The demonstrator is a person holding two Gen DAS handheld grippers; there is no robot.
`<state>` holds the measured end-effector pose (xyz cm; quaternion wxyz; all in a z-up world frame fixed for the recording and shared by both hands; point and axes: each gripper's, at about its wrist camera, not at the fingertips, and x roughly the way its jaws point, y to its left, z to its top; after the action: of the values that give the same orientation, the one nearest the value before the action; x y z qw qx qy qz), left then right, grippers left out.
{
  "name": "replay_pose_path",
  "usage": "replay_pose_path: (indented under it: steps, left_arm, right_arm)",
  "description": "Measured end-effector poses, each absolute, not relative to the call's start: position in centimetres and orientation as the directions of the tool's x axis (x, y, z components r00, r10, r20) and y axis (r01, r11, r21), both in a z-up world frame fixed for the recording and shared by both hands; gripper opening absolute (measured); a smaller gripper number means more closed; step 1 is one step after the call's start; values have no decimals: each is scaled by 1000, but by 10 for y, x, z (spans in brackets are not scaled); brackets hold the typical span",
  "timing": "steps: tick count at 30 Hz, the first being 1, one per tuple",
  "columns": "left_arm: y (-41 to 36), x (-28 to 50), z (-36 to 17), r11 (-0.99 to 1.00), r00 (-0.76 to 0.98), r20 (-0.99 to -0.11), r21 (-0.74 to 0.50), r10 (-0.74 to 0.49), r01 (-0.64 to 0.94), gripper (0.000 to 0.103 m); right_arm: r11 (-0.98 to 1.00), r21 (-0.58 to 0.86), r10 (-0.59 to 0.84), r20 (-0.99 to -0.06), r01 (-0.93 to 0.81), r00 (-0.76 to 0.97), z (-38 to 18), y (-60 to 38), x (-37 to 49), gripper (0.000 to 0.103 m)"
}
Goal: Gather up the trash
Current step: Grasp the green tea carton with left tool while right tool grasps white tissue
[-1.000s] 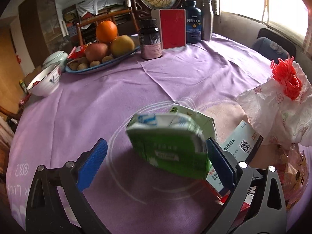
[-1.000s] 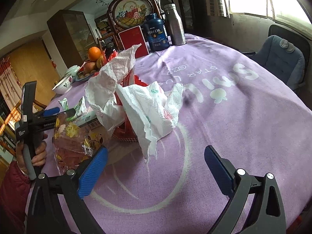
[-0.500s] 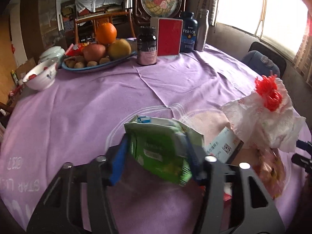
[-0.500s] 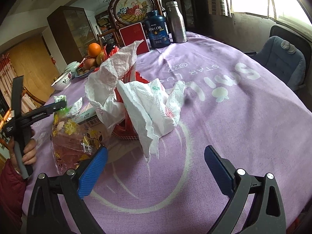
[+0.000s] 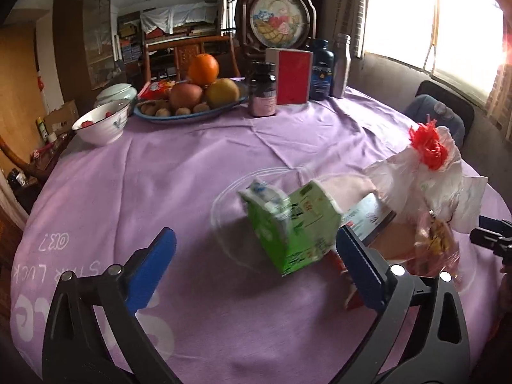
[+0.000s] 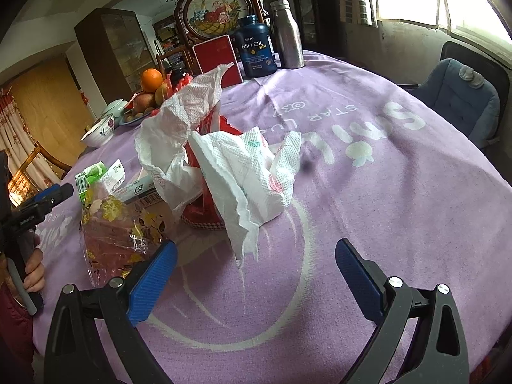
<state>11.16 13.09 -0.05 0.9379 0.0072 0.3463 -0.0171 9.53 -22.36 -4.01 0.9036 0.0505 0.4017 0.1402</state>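
A crushed green and white carton (image 5: pixel 289 224) lies tilted and blurred on the purple tablecloth (image 5: pixel 160 176), just ahead of my open left gripper (image 5: pixel 252 265) and touching neither finger. It also shows in the right wrist view (image 6: pixel 96 176). Beside it lie a flat printed box (image 5: pixel 371 217), a crinkled clear wrapper (image 6: pixel 115 230) and crumpled white tissues over a red bag (image 6: pixel 243 176). My right gripper (image 6: pixel 252 272) is open and empty, close in front of the tissues. The left gripper also shows at the left in the right wrist view (image 6: pixel 48 196).
At the table's far side stand a fruit plate (image 5: pixel 188 108), a white bowl (image 5: pixel 102 124), a dark pill bottle (image 5: pixel 263 89), a red box (image 5: pixel 292 76), a fish oil bottle (image 6: pixel 256 48) and a steel flask (image 6: pixel 286 35). A blue cushioned chair (image 6: pixel 460 99) stands at the right.
My left gripper closed on the green carton, then opened again; the carton now lies tilted to the right, free of the jaws. The right gripper has barely moved.
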Motion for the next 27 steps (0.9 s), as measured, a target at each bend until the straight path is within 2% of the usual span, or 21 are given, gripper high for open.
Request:
replay_pose_path:
  steps: [4, 9, 10, 11, 12, 15, 23, 25, 27]
  left_arm:
    - [97, 139, 2, 995, 717, -697, 78, 16, 54, 96]
    - [91, 165, -16, 994, 675, -736, 99, 48, 38, 94]
    - [95, 166, -19, 995, 673, -738, 95, 49, 32, 83]
    - [101, 165, -22, 997, 667, -745, 73, 29, 38, 78]
    - [106, 163, -23, 998, 662, -750, 52, 10, 44, 67]
    - [123, 145, -23, 999, 681, -732, 30, -1, 34, 64]
    - [150, 115, -25, 1000, 685, -728, 15, 28, -25, 66]
    - [150, 119, -29, 999, 672, -740, 18, 37, -35, 78]
    - [151, 126, -36, 999, 644, -763, 29, 49, -41, 82]
  right_arm:
    - [960, 186, 279, -711, -211, 645, -39, -222, 95, 97]
    - [958, 201, 286, -704, -205, 650, -39, -225, 93, 97]
    - [956, 208, 292, -704, -205, 648, -40, -226, 94, 97]
    - [954, 217, 300, -703, -207, 645, -40, -227, 94, 97]
    - [953, 221, 304, -703, -209, 643, -40, -227, 95, 97]
    - [951, 226, 310, -698, -213, 645, -40, -227, 94, 97]
    - [952, 225, 306, -695, -207, 651, -40, -227, 93, 97]
    - [953, 227, 304, -692, -203, 654, -40, -228, 93, 97]
    - [952, 229, 304, -690, -201, 657, -40, -229, 92, 97]
